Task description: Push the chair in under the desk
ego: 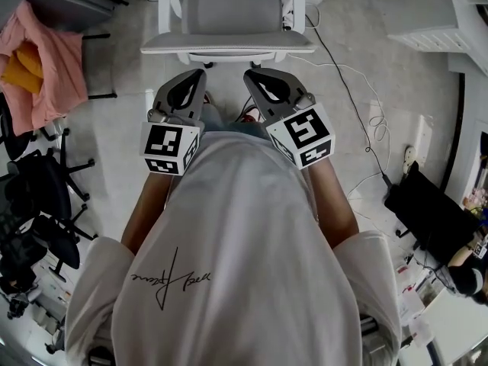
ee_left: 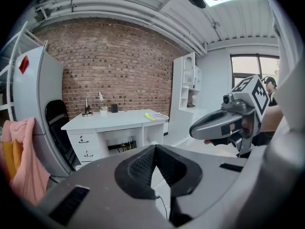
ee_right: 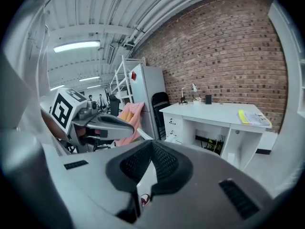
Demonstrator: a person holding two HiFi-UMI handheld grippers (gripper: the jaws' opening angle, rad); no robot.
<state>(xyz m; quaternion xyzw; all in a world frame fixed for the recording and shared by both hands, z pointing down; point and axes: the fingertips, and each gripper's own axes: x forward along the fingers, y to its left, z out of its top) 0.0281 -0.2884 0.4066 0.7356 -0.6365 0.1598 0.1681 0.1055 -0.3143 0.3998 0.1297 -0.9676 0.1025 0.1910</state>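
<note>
In the head view a white chair with a grey seat [ego: 229, 10] stands on the floor just ahead of me. My left gripper [ego: 200, 75] and right gripper [ego: 249, 75] are held side by side in front of my chest. Their tips point at the chair's near edge and stay short of it. Both are shut with nothing between the jaws, as the left gripper view [ee_left: 155, 149] and right gripper view [ee_right: 151, 144] show. The white desk [ee_left: 114, 120] stands against the brick wall, seen also in the right gripper view as the desk [ee_right: 214, 111].
A pink cloth [ego: 38, 59] hangs at the left above black office chairs [ego: 38, 197]. Cables [ego: 358, 105] trail over the floor to the right of the chair. A black bag [ego: 427, 212] and a white shelf [ego: 450, 29] are at the right.
</note>
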